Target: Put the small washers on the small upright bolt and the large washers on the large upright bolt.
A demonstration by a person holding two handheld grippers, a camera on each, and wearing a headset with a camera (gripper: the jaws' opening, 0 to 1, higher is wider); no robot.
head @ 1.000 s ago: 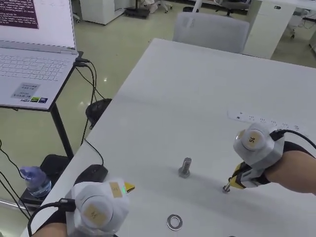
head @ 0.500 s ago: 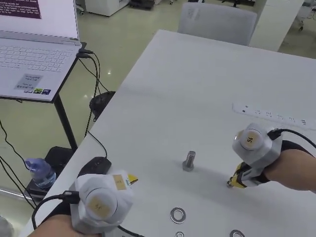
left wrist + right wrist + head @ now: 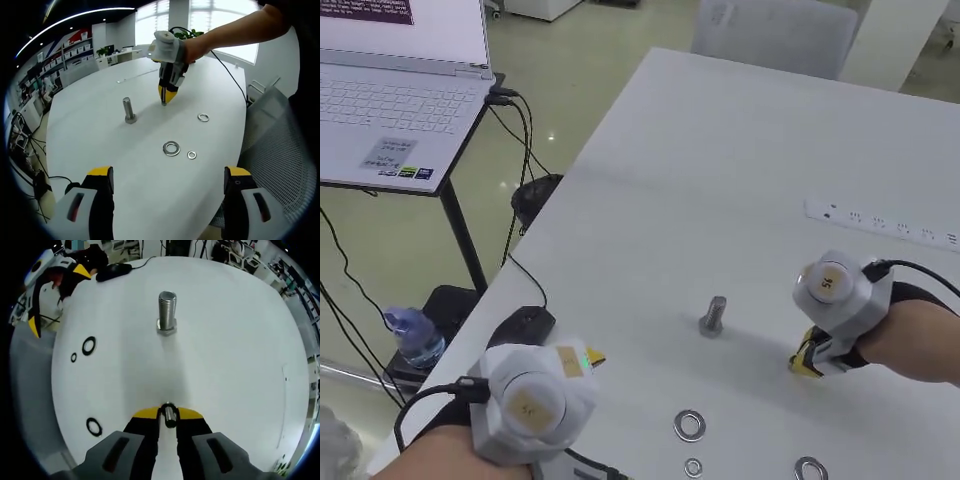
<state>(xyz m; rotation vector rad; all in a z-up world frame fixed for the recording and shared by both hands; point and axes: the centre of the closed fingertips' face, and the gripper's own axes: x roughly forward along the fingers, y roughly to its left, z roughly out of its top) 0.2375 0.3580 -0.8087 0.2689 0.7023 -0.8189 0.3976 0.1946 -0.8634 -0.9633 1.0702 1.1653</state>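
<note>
White office table (image 3: 720, 170), with a laptop (image 3: 390, 110) on a stand off to one side and a power strip (image 3: 880, 225) near the far edge. The large bolt (image 3: 167, 311) stands head-down mid-table, thread bare, no washers on it yet. The right gripper (image 3: 169, 412) has its jaws pinched narrow on the small bolt (image 3: 170, 417), holding it vertical at the tabletop. My guess is it's planting it upright so it can take washers. The left gripper (image 3: 167, 172) hovers near the table edge, jaws spread wide and empty, probably lined up to grab a washer. Lying flat nearby are a large washer (image 3: 690, 425), a small washer (image 3: 693, 467) just beside it, and a third washer (image 3: 810, 467) further right, size hard to call.
</note>
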